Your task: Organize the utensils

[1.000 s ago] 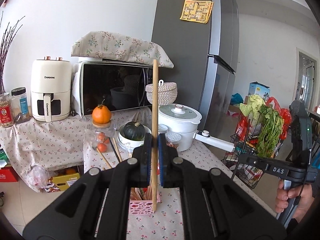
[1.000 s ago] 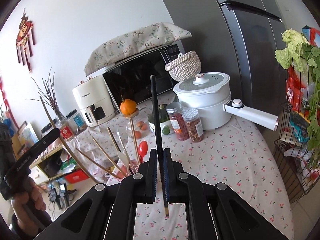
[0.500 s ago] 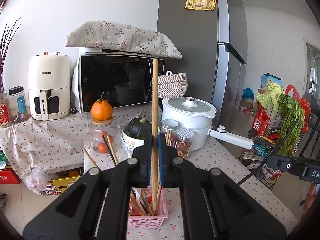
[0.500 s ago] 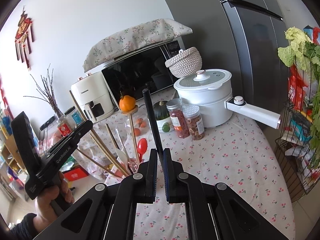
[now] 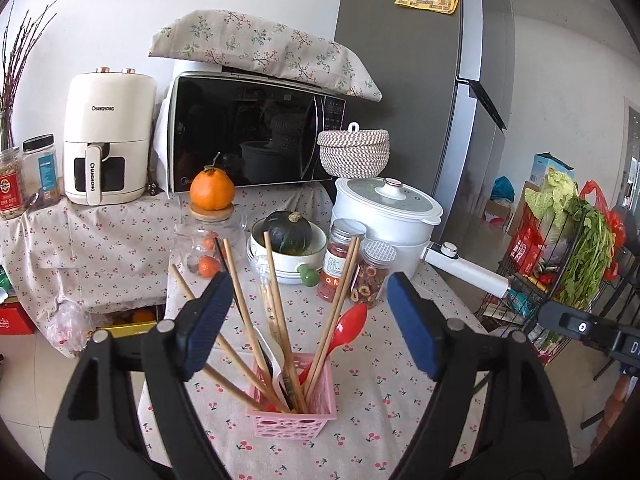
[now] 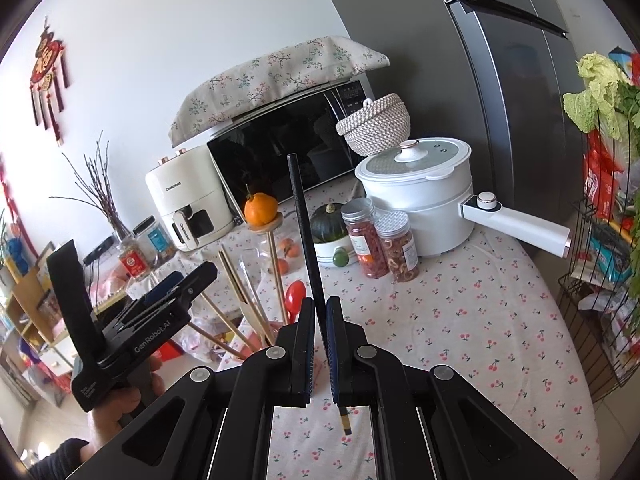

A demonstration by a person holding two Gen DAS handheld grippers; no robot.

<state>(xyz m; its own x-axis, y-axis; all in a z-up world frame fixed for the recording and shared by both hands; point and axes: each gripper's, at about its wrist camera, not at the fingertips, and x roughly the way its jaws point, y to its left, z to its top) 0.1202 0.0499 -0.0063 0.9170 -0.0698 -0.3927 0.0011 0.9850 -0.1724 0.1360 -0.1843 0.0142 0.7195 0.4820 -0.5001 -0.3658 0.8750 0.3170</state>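
A pink basket [image 5: 294,416] stands on the cherry-print table and holds several wooden chopsticks [image 5: 280,312], a red spoon [image 5: 350,322] and a white spoon. My left gripper [image 5: 308,320] is open and empty just above the basket. It also shows in the right wrist view [image 6: 180,284], left of my right gripper. My right gripper [image 6: 318,312] is shut on a black chopstick [image 6: 304,224], held nearly upright above the table, right of the basket. The basket is mostly hidden in that view.
Behind the basket stand two spice jars [image 5: 360,270], a bowl with a dark squash [image 5: 288,232], a glass jar topped by an orange [image 5: 212,190], and a white pot [image 5: 384,212] with a long handle. A microwave, air fryer and fridge line the back. A vegetable rack [image 5: 568,256] stands right.
My left gripper has opened and let go of the wooden chopstick, which now stands in the pink basket. My right gripper has kept the black chopstick and moved closer to the basket.
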